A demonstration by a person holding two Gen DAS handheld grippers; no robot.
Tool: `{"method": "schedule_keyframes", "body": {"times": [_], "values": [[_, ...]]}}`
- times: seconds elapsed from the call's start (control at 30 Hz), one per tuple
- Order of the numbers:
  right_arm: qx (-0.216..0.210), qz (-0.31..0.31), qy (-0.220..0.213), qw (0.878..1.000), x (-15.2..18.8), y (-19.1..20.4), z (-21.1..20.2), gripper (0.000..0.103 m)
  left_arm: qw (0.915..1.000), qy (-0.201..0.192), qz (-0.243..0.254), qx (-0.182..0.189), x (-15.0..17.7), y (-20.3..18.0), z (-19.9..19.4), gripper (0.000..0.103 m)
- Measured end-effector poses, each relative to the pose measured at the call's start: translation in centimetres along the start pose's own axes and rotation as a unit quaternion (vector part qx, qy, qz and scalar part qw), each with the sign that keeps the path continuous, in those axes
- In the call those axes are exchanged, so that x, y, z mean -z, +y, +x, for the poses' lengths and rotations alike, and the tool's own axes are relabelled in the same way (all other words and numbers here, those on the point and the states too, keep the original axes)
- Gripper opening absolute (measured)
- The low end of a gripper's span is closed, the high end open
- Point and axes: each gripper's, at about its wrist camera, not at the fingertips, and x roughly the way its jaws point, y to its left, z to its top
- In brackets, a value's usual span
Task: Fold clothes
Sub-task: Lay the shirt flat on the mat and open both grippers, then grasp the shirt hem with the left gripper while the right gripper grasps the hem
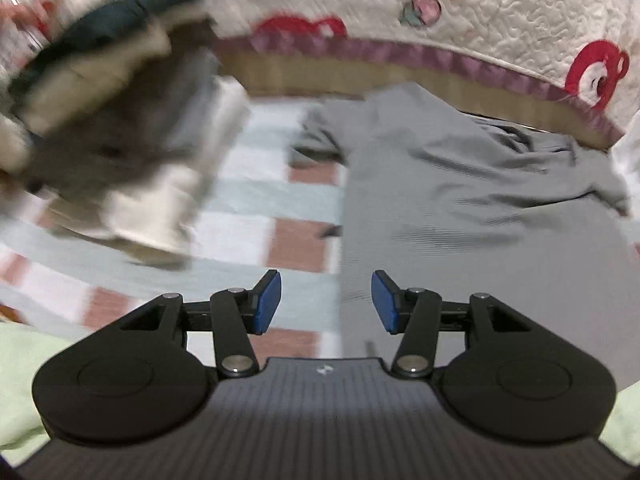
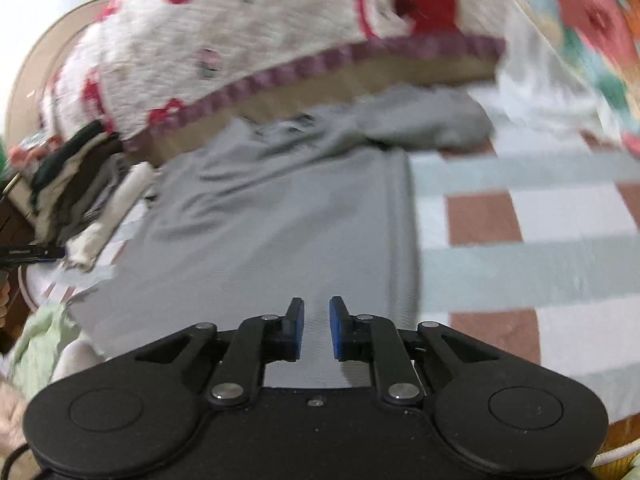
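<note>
A grey garment [image 1: 460,208] lies spread on a checked bed sheet [image 1: 256,200], bunched at its far end. It also shows in the right wrist view [image 2: 280,216]. My left gripper [image 1: 326,300] is open and empty, hovering above the garment's left edge. My right gripper [image 2: 317,326] is open with a narrow gap, empty, above the near part of the garment. A stack of folded clothes [image 1: 108,120] sits at the left, blurred; it also shows in the right wrist view [image 2: 80,192].
A white quilt with red prints and a purple border [image 1: 400,12] lies along the far side over a tan edge. Light green cloth [image 2: 44,344] lies at the near left. A floral fabric [image 2: 592,20] is at the far right.
</note>
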Motion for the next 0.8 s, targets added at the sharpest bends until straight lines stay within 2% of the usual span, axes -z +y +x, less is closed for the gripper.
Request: {"method": "schedule_keyframes", "body": {"times": [0.1, 0.2, 0.27, 0.4, 0.47, 0.53, 0.57, 0.63, 0.77, 0.8], "values": [[0.023, -0.040, 0.018, 0.999, 0.0, 2.3, -0.1, 0.020, 0.9991, 0.030, 0.001, 0.030, 1.0, -0.4, -0.9, 0.049], [0.036, -0.085, 0.037, 0.995, -0.1, 2.4, 0.3, 0.044, 0.9950, 0.079, 0.021, 0.056, 1.3, -1.2, -0.5, 0.053], [0.044, -0.115, 0.043, 0.991, 0.1, 2.2, 0.5, 0.045, 0.9911, 0.111, 0.043, 0.061, 1.8, -1.7, 0.4, 0.054], [0.062, -0.176, 0.012, 0.982, 3.1, 1.2, -1.4, 0.039, 0.9817, 0.159, 0.081, 0.065, 3.3, -3.2, 2.0, 0.055], [0.060, -0.183, 0.016, 0.981, 4.3, 1.1, -2.3, 0.039, 0.9772, 0.160, 0.128, 0.056, 4.5, -4.5, 2.5, 0.058], [0.067, -0.206, 0.036, 0.976, 5.2, 1.1, -2.1, 0.041, 0.9737, 0.145, 0.174, 0.026, 5.5, -5.8, 3.2, 0.060], [0.076, -0.211, 0.049, 0.973, 5.5, 1.1, -1.6, 0.042, 0.9746, 0.137, 0.177, 0.008, 5.8, -6.1, 3.6, 0.060], [0.090, -0.218, 0.070, 0.969, 6.0, 0.9, -0.6, 0.043, 0.9777, 0.135, 0.161, 0.001, 5.8, -6.2, 4.3, 0.061], [0.081, -0.197, 0.051, 0.976, 5.1, 0.1, 0.8, 0.042, 0.9830, 0.107, 0.149, 0.010, 4.8, -5.7, 4.9, 0.060], [0.079, -0.191, 0.047, 0.977, 4.9, -0.1, 1.1, 0.040, 0.9840, 0.104, 0.145, 0.013, 4.4, -5.5, 5.4, 0.056]]}}
